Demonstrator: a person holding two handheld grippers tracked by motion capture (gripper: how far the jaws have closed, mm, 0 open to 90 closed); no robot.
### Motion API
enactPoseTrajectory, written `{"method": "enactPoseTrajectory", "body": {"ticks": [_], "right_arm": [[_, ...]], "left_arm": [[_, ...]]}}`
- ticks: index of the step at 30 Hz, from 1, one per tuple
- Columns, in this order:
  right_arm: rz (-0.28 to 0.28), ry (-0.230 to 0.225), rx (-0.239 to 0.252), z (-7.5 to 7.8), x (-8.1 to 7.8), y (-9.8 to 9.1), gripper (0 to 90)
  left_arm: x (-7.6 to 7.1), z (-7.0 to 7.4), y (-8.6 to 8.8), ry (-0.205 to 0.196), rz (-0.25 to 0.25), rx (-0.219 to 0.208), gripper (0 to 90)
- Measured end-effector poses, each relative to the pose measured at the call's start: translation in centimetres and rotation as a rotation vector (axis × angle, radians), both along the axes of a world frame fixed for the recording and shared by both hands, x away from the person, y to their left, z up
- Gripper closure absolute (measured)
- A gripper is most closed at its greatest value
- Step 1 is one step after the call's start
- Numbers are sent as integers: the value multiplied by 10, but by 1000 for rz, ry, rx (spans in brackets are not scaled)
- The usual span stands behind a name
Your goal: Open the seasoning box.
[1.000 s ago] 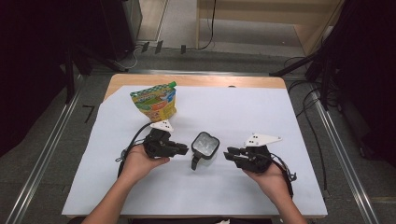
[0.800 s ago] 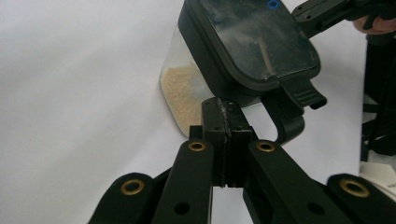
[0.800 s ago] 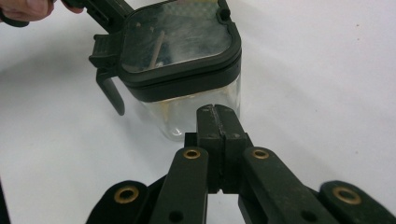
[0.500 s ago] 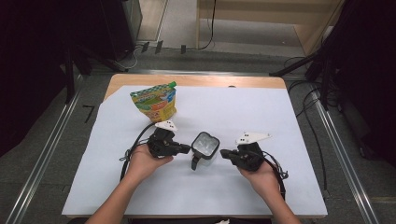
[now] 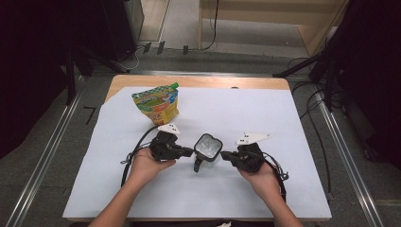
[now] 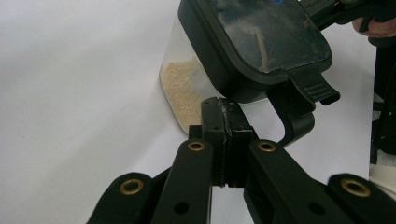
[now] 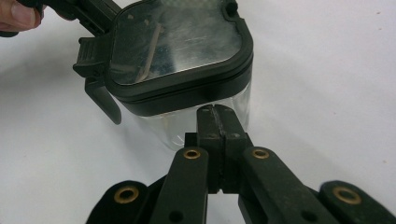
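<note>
The table (image 5: 302,198) is spread with a white sheet (image 5: 265,118) that covers nearly all of it, with a strip of bare wood along the far edge. Back left on the sheet stands a pouch (image 5: 157,104), yellow and green, upright and well apart from the action. Front and centre is the jar (image 5: 208,146), clear-walled with a black lid (image 7: 180,44), its clasp (image 6: 310,88) hanging off one side, and pale grains (image 6: 180,91) heaped low against one wall. The left gripper (image 5: 189,152) comes in from the left, the right gripper (image 5: 223,154) from the right, so the jar sits squarely between the two tips. In the left gripper view the jaws are pressed flat together with nothing between them, tips right at the jar's wall below the lid rim. In the right gripper view it's the same picture: jaws fully closed, empty, having just snapped together, tips up against the clear wall just under the lid.
</note>
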State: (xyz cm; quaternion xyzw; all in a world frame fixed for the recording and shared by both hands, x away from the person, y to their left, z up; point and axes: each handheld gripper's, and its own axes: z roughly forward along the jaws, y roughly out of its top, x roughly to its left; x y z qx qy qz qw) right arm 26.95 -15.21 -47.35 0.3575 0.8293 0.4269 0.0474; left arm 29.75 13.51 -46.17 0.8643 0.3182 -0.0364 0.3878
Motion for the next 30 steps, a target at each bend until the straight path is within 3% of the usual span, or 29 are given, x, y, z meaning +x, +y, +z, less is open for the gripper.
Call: {"method": "enactPoseTrajectory", "body": {"ticks": [13,22,30], "right_arm": [[-23,-3,2,0,5,-2,900],[-26,-7,-5,0,5,-2,900],[-30,-7,-2,-1,6,-2,900]], "left_arm": [[-10,0,-8,-1,-40,-21,900],[-13,0,-13,-14,-84,-7,900],[-2,-1,0,-17,-15,-9,900]]}}
